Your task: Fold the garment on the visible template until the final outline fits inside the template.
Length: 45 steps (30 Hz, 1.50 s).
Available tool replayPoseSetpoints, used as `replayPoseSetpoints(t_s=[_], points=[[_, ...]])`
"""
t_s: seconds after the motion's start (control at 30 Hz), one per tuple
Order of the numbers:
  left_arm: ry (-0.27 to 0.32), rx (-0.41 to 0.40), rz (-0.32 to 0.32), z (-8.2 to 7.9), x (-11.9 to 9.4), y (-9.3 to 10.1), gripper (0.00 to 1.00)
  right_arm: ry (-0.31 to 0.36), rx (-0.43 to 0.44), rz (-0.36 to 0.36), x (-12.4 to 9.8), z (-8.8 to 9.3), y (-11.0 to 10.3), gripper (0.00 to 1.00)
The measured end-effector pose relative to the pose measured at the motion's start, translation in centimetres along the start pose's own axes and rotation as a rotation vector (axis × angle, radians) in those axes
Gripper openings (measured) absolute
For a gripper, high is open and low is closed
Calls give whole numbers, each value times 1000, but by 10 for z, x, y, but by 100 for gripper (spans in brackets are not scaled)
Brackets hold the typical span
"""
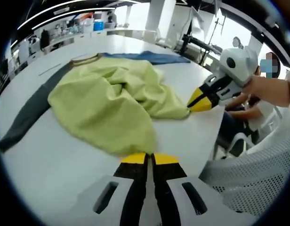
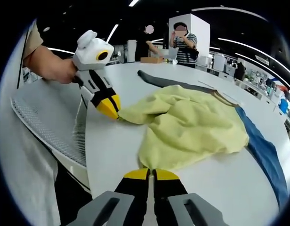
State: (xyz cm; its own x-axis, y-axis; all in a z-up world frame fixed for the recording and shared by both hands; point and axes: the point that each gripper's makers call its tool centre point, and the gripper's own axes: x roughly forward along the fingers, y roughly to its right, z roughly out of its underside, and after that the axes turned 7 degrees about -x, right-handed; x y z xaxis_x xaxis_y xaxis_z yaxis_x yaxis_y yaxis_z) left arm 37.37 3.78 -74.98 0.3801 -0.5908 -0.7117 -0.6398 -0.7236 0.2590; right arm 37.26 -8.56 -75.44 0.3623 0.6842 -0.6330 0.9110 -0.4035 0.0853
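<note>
yellow-green garment [image 1: 112, 101] pinched by both closed claws on table [image 1: 51, 165].

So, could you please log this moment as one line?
crumpled yellow-green cloth garment on white table | left gripper shut on garment | right gripper shut on garment

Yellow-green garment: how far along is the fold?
Early stage. Done: both tools have an edge of the crumpled yellow-green fabric garment: the left tool shut on the near hem, the right tool shut on a pulled-out corner. In hand: drawing that corner out. Left: the garment lies bunched, its dark grey sleeve and blue sleeve splayed on the white table; no clean fold visible.
</note>
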Motion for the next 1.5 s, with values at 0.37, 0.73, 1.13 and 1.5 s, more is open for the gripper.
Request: replayPoseSetpoints(t_s=[0.37,0.73,1.13,1.5], points=[[-1,15,-20,0,-5,-8,0,-4,-9,2,0,0,3,0],[0,17,-37,1,-16,-17,0,-4,0,22,-16,3,12,0],[-5,-14,-66,14,-33,-33,0,-22,45,81,-40,23,26,0],[-11,-34,-87,25,-48,-43,0,-38,67,114,-57,34,30,0]])
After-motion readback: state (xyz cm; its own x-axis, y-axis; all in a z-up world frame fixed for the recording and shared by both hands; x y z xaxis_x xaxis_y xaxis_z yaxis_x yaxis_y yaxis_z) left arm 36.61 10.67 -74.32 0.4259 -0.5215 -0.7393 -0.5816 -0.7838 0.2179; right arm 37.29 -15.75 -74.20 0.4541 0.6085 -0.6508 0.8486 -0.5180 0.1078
